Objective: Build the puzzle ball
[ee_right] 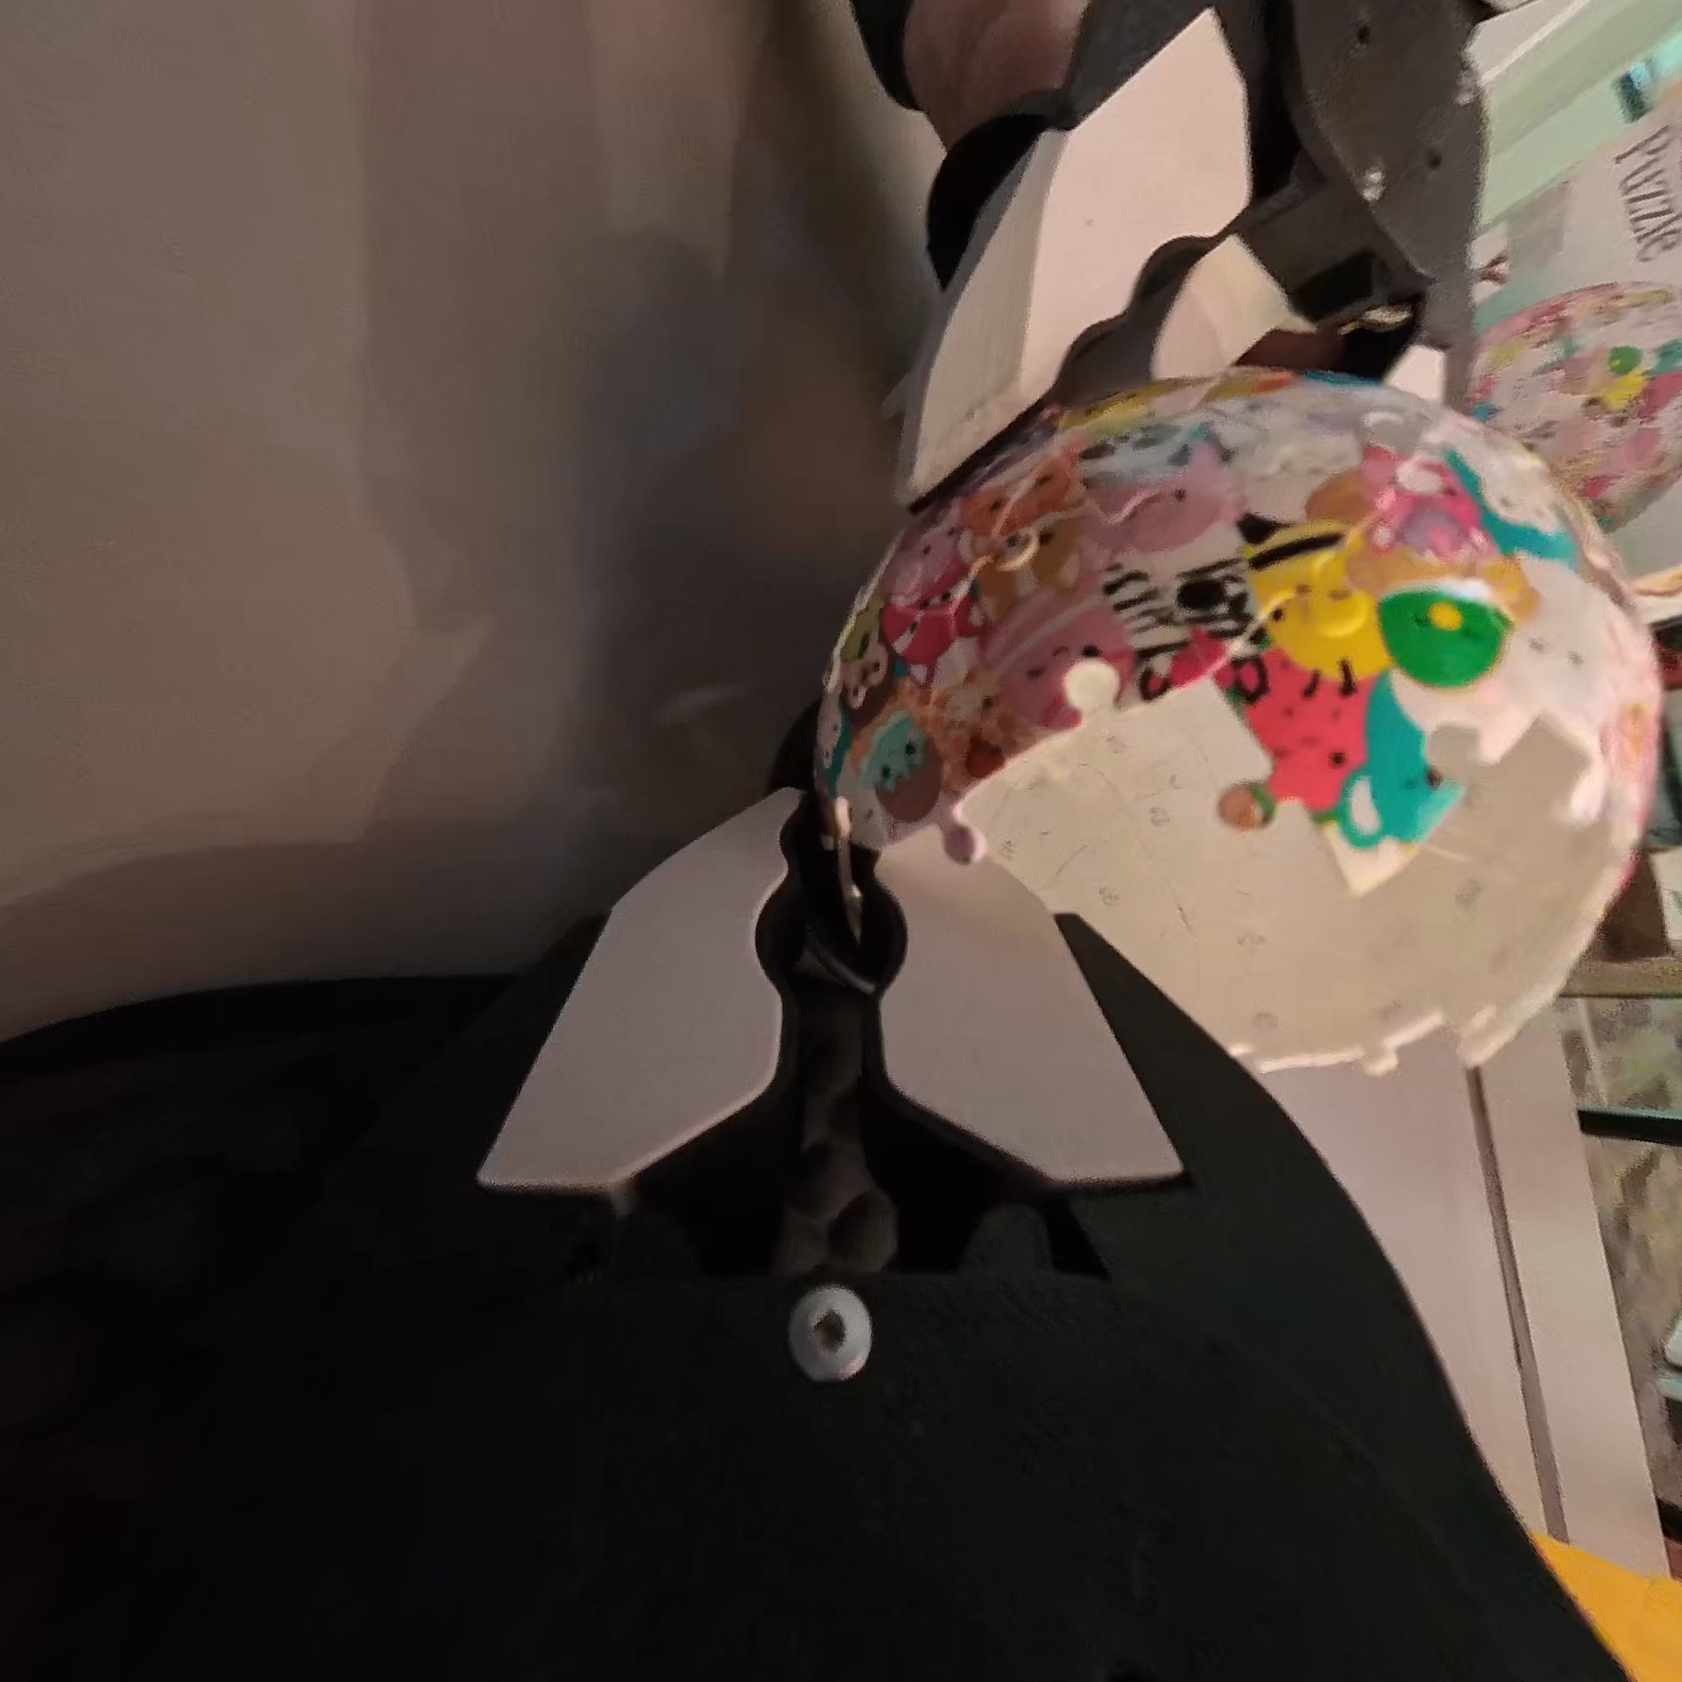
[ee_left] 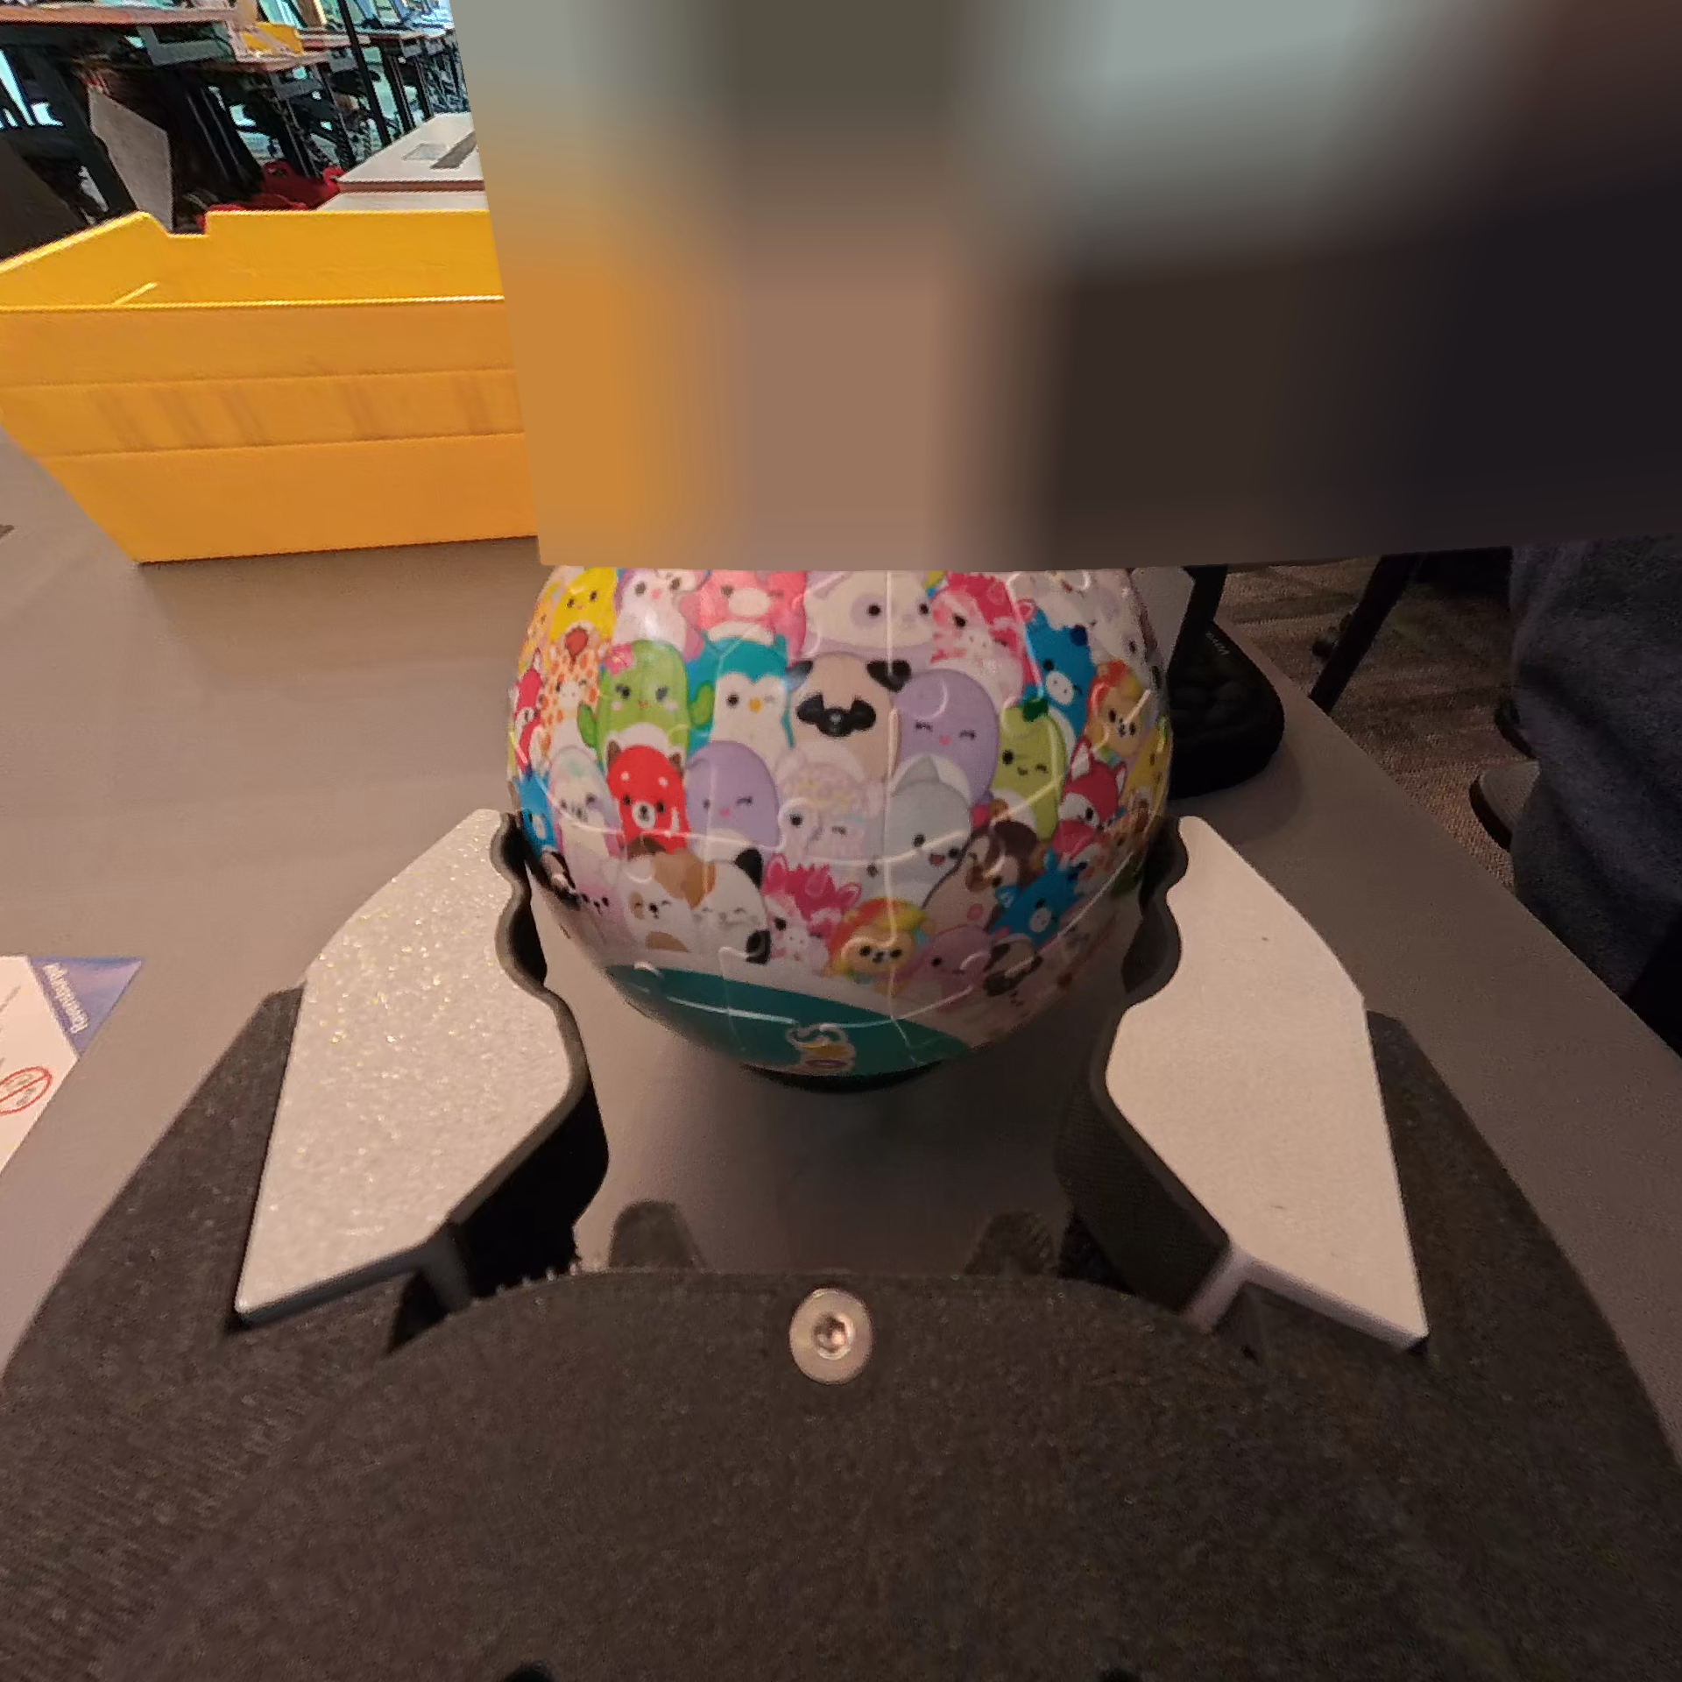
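Here, in the left wrist view, the ball [ee_left: 837, 810] is sitting on a dark stand on the grey table [ee_left: 273, 728], straight ahead at twelve o'clock from the left gripper [ee_left: 842, 874]. The jaws are standing wide, one fingertip at nine o'clock of the ball and the other at three o'clock, both pressing or nearly pressing its sides; firm contact is hard to tell. A blurred patch is hiding the ball's top. A yellow box [ee_left: 264, 382] is lying at ten o'clock, well apart, and a leaflet [ee_left: 45, 1028] is showing at the left edge.

In the right wrist view, the right gripper [ee_right: 842, 901] is pinching nearly shut on a thin edge at the ball's [ee_right: 1256, 692] rim. The ball is sitting at two o'clock from these fingers, its open, unfinished side showing the white inside. The left gripper [ee_right: 1019, 428] is appearing at one o'clock, its fingers spread against the ball's far side. A printed carton [ee_right: 1584, 382] is showing at the right edge, blurred.
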`<control>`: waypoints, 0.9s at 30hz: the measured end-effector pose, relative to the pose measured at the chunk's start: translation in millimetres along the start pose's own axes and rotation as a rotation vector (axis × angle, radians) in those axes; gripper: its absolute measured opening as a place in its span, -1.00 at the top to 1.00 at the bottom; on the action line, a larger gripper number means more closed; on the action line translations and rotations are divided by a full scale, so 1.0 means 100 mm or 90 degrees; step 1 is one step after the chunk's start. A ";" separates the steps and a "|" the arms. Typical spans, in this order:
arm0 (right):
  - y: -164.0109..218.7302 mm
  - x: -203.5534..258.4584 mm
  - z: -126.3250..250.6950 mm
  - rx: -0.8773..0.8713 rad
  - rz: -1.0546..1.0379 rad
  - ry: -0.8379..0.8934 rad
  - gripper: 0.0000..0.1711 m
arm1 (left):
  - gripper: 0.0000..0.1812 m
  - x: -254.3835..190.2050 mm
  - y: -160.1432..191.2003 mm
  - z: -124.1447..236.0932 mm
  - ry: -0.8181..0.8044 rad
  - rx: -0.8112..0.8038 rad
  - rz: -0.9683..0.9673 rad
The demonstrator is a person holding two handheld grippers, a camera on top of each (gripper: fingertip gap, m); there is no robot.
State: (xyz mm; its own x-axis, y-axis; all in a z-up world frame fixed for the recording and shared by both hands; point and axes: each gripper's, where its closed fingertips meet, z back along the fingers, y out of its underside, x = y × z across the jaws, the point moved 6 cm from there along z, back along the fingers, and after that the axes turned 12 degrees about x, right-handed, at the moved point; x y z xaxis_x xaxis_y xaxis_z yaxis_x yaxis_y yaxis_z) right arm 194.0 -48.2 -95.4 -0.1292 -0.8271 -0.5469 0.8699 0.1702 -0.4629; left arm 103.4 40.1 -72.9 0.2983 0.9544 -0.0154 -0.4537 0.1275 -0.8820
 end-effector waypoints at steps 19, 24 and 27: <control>-0.03 0.03 -0.02 0.058 0.023 0.004 0.92 | -0.37 -0.01 0.02 0.02 0.005 0.008 -0.006; -0.02 0.05 -0.01 0.052 0.060 0.038 0.90 | -0.37 -0.01 0.03 0.02 0.007 0.010 -0.006; 0.00 0.04 0.01 0.051 0.052 0.048 0.85 | -0.37 -0.01 0.03 0.02 0.008 0.010 -0.003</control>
State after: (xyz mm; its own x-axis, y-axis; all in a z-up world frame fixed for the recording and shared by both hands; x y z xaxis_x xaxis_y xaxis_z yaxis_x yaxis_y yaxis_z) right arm 194.1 -52.0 -96.3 -0.0885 -0.7693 -0.6327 0.9139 0.1898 -0.3587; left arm 99.8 40.0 -74.0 0.3106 0.9504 -0.0167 -0.4657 0.1368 -0.8743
